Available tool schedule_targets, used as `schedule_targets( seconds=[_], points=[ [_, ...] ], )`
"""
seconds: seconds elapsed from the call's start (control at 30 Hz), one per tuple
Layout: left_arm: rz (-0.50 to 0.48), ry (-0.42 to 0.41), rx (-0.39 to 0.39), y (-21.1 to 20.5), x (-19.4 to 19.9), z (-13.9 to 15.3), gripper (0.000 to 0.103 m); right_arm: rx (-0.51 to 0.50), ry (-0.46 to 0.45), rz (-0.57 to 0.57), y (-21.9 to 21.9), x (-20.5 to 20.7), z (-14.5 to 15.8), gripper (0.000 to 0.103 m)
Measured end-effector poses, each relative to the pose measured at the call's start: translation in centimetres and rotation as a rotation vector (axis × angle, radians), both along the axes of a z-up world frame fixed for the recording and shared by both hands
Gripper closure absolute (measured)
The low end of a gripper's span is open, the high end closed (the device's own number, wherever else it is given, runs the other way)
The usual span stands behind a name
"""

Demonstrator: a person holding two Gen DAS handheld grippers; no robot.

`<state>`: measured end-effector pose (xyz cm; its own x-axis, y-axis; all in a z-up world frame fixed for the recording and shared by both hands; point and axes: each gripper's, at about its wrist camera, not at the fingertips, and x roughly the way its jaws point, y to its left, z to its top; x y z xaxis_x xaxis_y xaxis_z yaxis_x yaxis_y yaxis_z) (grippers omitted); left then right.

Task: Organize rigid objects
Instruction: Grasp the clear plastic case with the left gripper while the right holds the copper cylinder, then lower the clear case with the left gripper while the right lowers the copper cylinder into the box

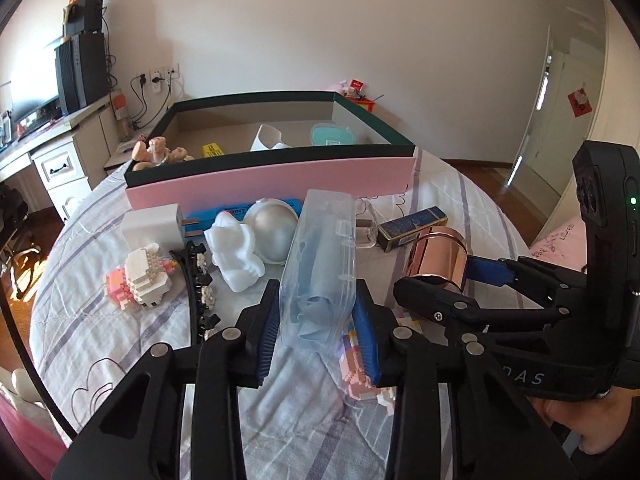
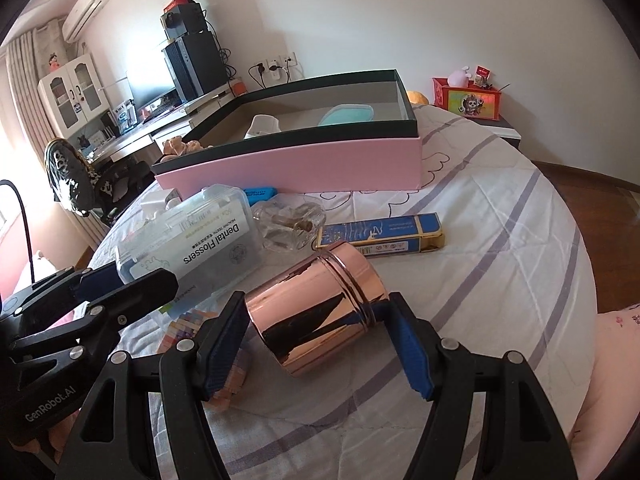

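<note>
Left hand-held gripper (image 1: pixel 316 320): clenched on the clear dental flosser case (image 1: pixel 320 264); blue pads press both long sides, and the case points toward 12 o'clock in the left wrist view.
Right hand-held gripper (image 2: pixel 320 336): grasping the rose-gold tin (image 2: pixel 316 312) across its ends, with the tin lying on its side between the pads.
Dental flosser case: held just above the bed (image 1: pixel 120 340), in front of the box; the right wrist view shows its label at 10 o'clock from the tin.
Rose-gold tin: at 3 o'clock from the flosser case in the left wrist view, close beside it.
Pink box (image 1: pixel 272 176): dark-rimmed, open, at 12 o'clock on the bed; inside lie a teal container (image 1: pixel 332 136), a white piece (image 1: pixel 268 140) and small figures (image 1: pixel 160 152).
Blue-and-gold carton (image 2: pixel 380 232): flat on the bed at 1 o'clock from the tin.
Glass bottle (image 2: pixel 288 224): on its side, between the case and the carton.
Other things, left wrist view: white plug adapter (image 1: pixel 152 224), block figure (image 1: pixel 140 276), black hair clip (image 1: pixel 196 280), white figurine (image 1: pixel 236 252) and silver dome (image 1: pixel 272 232), all at 10 to 11 o'clock from the left gripper.
</note>
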<state>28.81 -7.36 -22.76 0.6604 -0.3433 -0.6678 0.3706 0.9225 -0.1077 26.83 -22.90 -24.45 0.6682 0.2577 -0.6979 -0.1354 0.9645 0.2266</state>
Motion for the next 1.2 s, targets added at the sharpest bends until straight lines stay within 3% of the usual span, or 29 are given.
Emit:
schedule_targets(
  seconds=[0.23, 0.6, 0.83, 1.07, 1.2],
  points=[
    [-0.009, 0.002, -0.026, -0.3, 1.2, 0.0, 0.070, -0.002, 0.002, -0.022, -0.7, 0.6, 0.0, 0.033],
    [0.002, -0.070, -0.081, 1.6, -1.0, 2.7, 0.071, 0.017, -0.027, 0.004, -0.5, 0.3, 1.0, 0.033],
    [0.008, -0.131, -0.083, 2.1, -1.1, 5.1, 0.071, -0.002, -0.087, 0.029, 0.3, 0.4, 3.5, 0.033],
    [0.017, -0.184, -0.034, 2.1, 4.3, 8.1, 0.071, -0.054, -0.158, 0.074, 1.4, 4.8, 7.3, 0.033],
    [0.029, -0.137, -0.028, 2.5, 10.2, 8.8, 0.071, -0.093, -0.149, 0.100, 2.4, 9.5, 8.2, 0.033]
  ],
)
